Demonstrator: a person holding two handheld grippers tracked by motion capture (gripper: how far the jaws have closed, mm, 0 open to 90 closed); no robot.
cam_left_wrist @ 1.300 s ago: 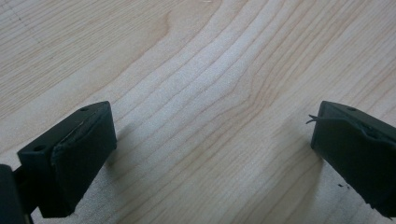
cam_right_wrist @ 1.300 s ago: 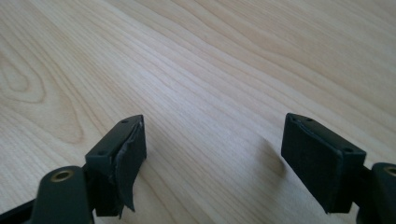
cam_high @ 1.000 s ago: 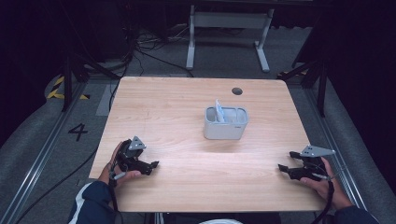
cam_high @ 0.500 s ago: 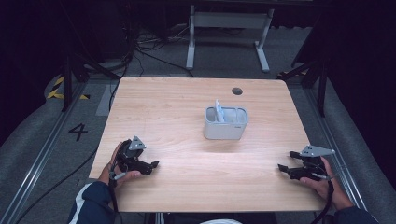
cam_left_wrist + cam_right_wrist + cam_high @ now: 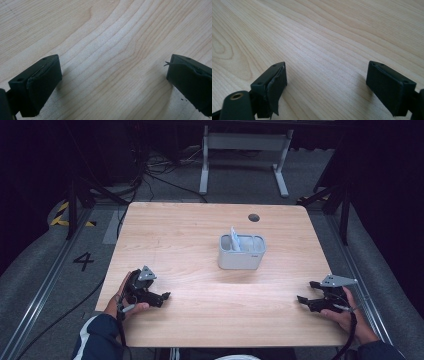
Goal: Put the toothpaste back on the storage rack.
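Two grippers rest low on the table (image 5: 200, 235), each held in one of the person's hands. The left gripper (image 5: 162, 296) sits near the near-left corner with its jaws spread wide and nothing between them; in the left gripper view only bare wood grain lies between its pads (image 5: 45, 82). The right gripper (image 5: 306, 296) sits near the near-right edge, also spread and empty, its pads (image 5: 274, 85) framing plain table.

The grey bin (image 5: 242, 252) stands well ahead of both grippers, between them and somewhat closer to the right one. A pale, thin item (image 5: 233, 240) stands upright inside it, leaning at the bin's left compartment; what it is cannot be told.

The likely risk comes from the reach. The bin looks light and sits free on smooth wood, so a jaw that meets its wall instead of clearing it could shove or tip it. The upright item pokes above the rim, so a gripper that comes in low from the side could knock it over or push it deeper. The pad on the right gripper looks frayed and peeling at one edge, which might weaken a pinch on something thin and let it slip.

Compared with the earlier frames, little differs: the bin and its contents are in the same place, and both grippers hold nearly the same spots and the same wide spread.
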